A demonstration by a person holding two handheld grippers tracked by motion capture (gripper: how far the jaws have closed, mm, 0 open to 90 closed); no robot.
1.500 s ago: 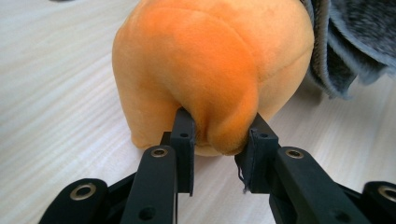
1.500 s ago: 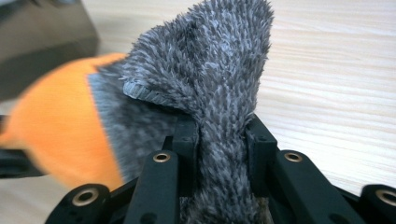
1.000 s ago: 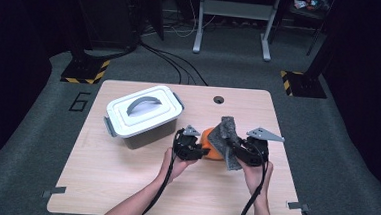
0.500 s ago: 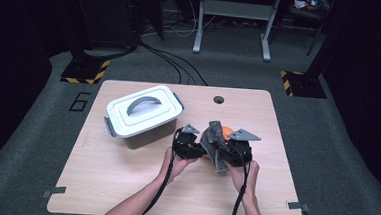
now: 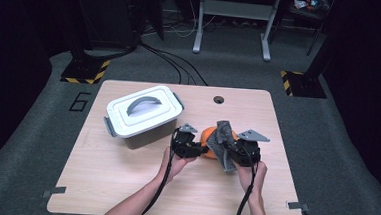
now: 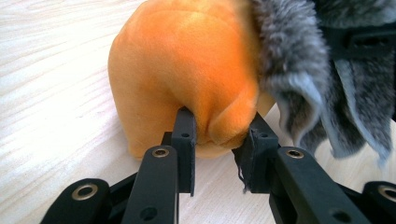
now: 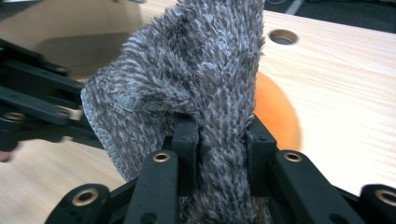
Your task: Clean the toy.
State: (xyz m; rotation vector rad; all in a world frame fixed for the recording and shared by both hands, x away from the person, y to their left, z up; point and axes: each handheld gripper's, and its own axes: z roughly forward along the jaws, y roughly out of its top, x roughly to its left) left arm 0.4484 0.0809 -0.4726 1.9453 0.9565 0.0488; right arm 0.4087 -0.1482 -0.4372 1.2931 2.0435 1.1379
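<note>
My left gripper (image 6: pixel 217 137) pinches the orange plush (image 6: pixel 187 70); right gripper (image 7: pixel 219 135) clamps the grey cloth (image 7: pixel 205 70) mid-table. Keep the plush anchored, draw the cloth slowly.

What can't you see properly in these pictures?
- The inside of the white box: high view, its lid is on.
- The far side of the orange soft toy: left gripper view, the grey furry cloth covers it.
- The left tongs: right gripper view, blurred and partly behind the cloth.
- The cloth's lower end: right gripper view, cut off by the bottom edge between the right tongs.
</note>
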